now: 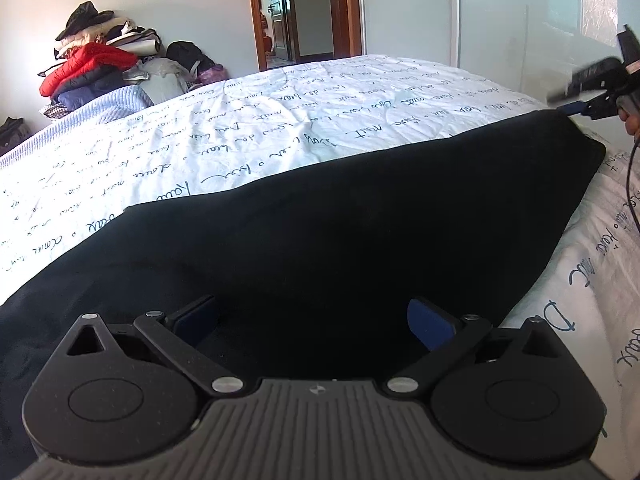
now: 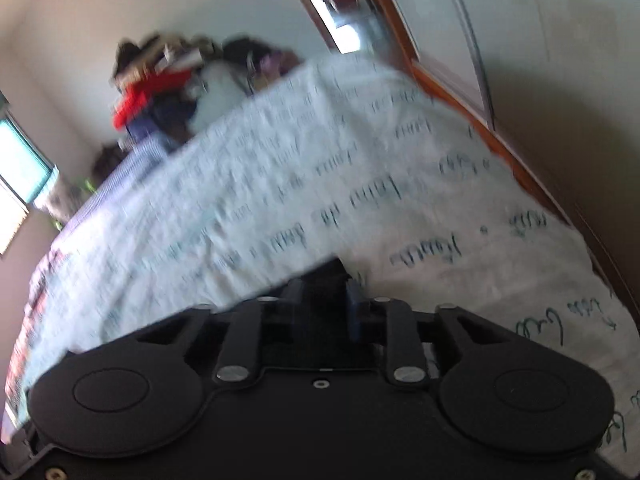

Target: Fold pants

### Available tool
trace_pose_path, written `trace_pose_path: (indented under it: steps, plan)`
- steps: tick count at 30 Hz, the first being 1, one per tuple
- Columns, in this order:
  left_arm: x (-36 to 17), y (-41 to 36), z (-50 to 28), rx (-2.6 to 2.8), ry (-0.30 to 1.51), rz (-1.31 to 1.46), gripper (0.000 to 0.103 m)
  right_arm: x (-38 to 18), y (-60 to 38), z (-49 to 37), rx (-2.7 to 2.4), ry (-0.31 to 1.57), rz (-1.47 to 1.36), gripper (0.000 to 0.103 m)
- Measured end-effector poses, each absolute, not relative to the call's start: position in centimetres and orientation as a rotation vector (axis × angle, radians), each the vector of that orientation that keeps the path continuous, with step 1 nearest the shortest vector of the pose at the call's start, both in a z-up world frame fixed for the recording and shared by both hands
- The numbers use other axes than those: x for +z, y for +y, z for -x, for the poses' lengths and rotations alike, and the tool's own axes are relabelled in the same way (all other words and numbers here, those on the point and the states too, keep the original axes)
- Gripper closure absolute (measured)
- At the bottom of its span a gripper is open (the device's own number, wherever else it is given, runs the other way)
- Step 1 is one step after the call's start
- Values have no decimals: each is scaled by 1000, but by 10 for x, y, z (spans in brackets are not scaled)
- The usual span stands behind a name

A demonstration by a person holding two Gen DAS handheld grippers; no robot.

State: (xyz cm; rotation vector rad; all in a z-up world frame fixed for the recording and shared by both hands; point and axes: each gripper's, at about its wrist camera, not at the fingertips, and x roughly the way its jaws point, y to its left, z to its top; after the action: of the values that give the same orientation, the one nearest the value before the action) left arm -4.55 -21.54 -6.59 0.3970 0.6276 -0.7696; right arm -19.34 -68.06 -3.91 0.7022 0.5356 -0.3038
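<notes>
Left gripper (image 1: 312, 322): jaws spread wide, nothing between the pads, hovering just above the near end of the pants (image 1: 340, 216). Released.

Pants: dark, lying flat across the bed (image 1: 248, 120) on its white script-printed cover, running from the left gripper out to a far corner at the right. The fabric looks smooth, with no visible crease through the middle; I judge the next fold is not yet made.

Right gripper (image 2: 325, 298): at that far corner, jaws part-way closed with dark cloth between them. The right wrist view is motion-blurred, so I cannot tell whether the pads actually press on the cloth. A cable hangs beside it.

Beyond the bed: a heap of clothes (image 1: 96, 64) against the wall, and a doorway (image 1: 304, 12).

Risks: with the left end free, a pull from the right would drag the whole garment instead of folding it. A shallow pinch at the corner could catch one layer only, or slip. The hanging cable could snag the cloth.
</notes>
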Motion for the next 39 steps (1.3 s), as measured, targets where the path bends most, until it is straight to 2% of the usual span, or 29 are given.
trace_pose_path:
  steps: [1,6,12,13,14,15,17,20,24,27,28,30,31,32,34,37,39]
  plan:
    - [-66,-215,45,-771,628,-400,0,-35,-680,196,-318,529,-696,27]
    - [-60,-224,46,-788,611,-390,2,-22,-664,197,-225,496,-710,29]
    - [-58,-238,55,-807,569,-434,2,-30,-676,169,-300,567,-676,30]
    - [-58,-238,56,-808,568,-436,1,-32,-677,163,-326,607,-646,32]
    - [-59,-238,56,-809,573,-432,1,-36,-677,156,-353,660,-602,43]
    - [-60,-237,55,-806,580,-431,1,-42,-677,149,-368,716,-563,48]
    - [-62,-238,54,-797,585,-436,1,-50,-674,141,-336,781,-512,81]
    - [-61,-240,53,-792,585,-438,1,-38,-661,143,-315,724,-410,90]
    - [-62,-240,53,-796,584,-438,1,-26,-664,154,-308,602,-400,90]
    - [-66,-240,52,-791,591,-436,0,-58,-676,141,-355,754,-396,92]
    - [-65,-240,52,-790,590,-435,1,-60,-682,146,-359,728,-453,92]
    - [-62,-240,54,-788,576,-437,1,-51,-692,158,-421,671,-583,75]
    - [-59,-239,54,-789,567,-432,1,-42,-693,170,-465,599,-635,51]
    - [-56,-239,54,-797,562,-422,1,-36,-691,182,-468,510,-661,34]
    - [-51,-245,51,-821,551,-411,1,-28,-682,198,-362,392,-752,34]
    - [-47,-264,45,-841,524,-424,1,-42,-659,190,-153,404,-892,33]
    - [-52,-279,33,-846,550,-416,0,-65,-649,177,-99,475,-917,33]
